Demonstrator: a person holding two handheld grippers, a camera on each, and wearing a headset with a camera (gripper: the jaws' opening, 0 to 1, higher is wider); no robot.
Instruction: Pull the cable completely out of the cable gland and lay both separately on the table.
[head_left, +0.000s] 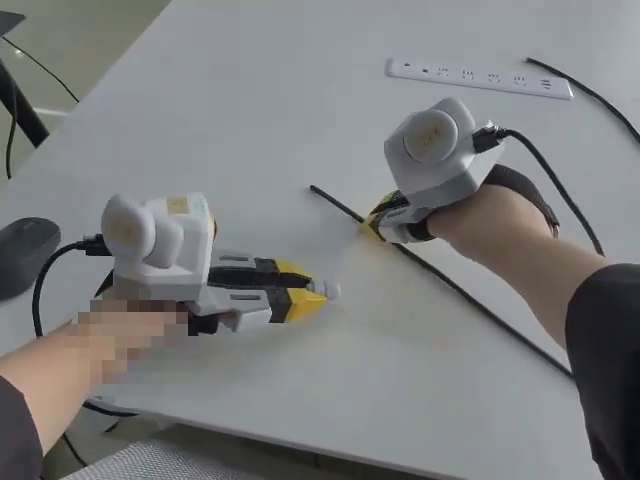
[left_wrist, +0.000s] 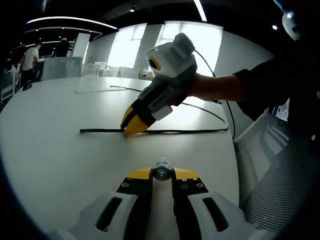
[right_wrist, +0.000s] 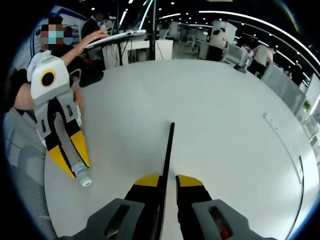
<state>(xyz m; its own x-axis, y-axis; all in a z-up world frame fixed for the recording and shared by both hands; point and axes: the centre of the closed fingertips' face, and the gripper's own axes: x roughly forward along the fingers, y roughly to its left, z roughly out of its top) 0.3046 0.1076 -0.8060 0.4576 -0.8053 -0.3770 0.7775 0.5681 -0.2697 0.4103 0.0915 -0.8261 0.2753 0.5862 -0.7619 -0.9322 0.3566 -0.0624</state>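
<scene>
A thin black cable (head_left: 470, 300) lies straight across the white table (head_left: 250, 110), free of the gland. My right gripper (head_left: 375, 228) is shut on the cable near its far end, tips down at the table. In the right gripper view the cable (right_wrist: 169, 150) runs forward from between the jaws. My left gripper (head_left: 322, 292) is shut on the small grey cable gland (head_left: 330, 290), low over the table and a short way left of the cable. The gland (left_wrist: 162, 170) sits between the yellow fingertips, with the right gripper (left_wrist: 127, 131) and the cable (left_wrist: 175, 131) beyond it.
A white power strip (head_left: 480, 78) lies at the far side of the table, with another black lead (head_left: 590, 95) beside it. A dark rounded object (head_left: 25, 255) sits at the left edge. The table's near edge runs close below my hands. People stand in the background.
</scene>
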